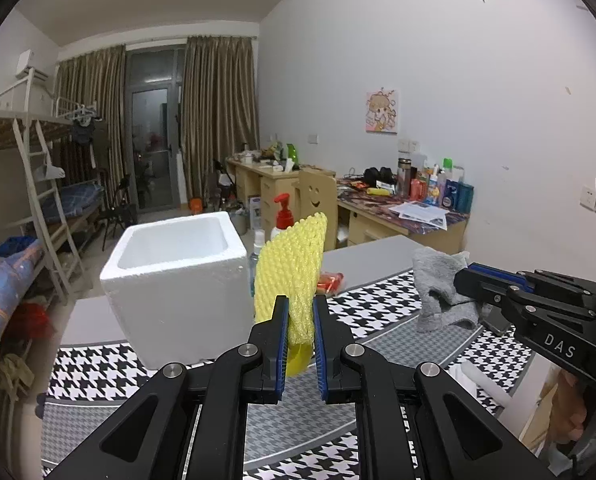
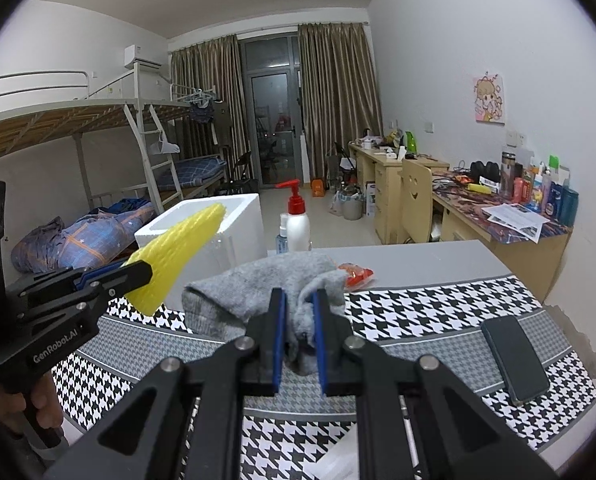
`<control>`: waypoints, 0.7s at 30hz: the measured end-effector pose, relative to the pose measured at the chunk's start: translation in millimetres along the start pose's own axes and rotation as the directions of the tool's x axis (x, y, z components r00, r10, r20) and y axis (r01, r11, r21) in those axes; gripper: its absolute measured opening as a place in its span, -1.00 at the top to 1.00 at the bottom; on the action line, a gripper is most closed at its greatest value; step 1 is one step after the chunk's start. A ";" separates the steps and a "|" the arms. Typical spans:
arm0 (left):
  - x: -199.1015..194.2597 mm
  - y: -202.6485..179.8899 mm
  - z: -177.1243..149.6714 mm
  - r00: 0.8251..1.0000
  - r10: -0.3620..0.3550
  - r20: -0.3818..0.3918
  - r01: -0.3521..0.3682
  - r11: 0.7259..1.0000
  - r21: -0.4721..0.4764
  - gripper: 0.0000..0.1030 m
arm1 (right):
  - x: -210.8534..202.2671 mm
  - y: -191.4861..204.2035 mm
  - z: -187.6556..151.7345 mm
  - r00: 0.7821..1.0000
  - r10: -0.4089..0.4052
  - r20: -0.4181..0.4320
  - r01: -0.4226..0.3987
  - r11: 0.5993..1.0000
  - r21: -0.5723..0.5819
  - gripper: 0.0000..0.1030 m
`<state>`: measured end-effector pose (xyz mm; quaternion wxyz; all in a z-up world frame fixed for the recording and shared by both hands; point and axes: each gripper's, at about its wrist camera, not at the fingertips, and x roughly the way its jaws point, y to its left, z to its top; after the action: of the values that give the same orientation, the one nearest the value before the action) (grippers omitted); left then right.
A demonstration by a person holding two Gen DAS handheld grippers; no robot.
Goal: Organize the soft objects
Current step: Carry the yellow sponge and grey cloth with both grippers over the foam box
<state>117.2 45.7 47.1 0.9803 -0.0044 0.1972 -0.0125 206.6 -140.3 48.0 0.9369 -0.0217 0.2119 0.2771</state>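
Left gripper point(image 1: 300, 332), marked "GenRobot.AI", pinches yellow foam net point(image 1: 292, 272) right of white foam box point(image 1: 178, 280). Right gripper point(image 2: 299, 332), marked "DAS", pinches grey sock point(image 2: 258, 284) above houndstooth mat point(image 2: 437, 312).

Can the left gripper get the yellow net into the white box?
Probably yes. The left gripper holds the net up off the table, the box stands open-topped right beside it, and nothing sits between them.
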 end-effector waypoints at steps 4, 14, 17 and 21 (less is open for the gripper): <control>0.9 5.5 1.9 1.000 0.008 0.007 -0.008 1.000 -0.003 0.76 | 1.9 3.5 4.6 1.000 0.005 0.003 -0.005 1.000 -0.008 0.67; -0.7 21.2 10.4 0.999 0.042 0.032 -0.042 0.999 -0.019 0.76 | 5.9 11.9 15.3 1.000 0.016 0.009 -0.016 0.999 -0.030 0.67; -1.8 24.0 12.6 0.997 0.058 0.042 -0.057 0.998 -0.019 0.76 | 5.7 15.7 20.3 1.000 0.025 0.015 -0.024 0.999 -0.040 0.67; -4.4 29.5 16.1 0.996 0.075 0.054 -0.074 0.997 -0.016 0.76 | 8.0 21.5 26.2 0.999 0.030 0.021 -0.029 0.998 -0.051 0.67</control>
<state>120.0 75.4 63.3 0.9850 -0.0042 0.1705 0.0257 211.4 -113.8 70.2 0.9342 -0.0394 0.1948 0.2964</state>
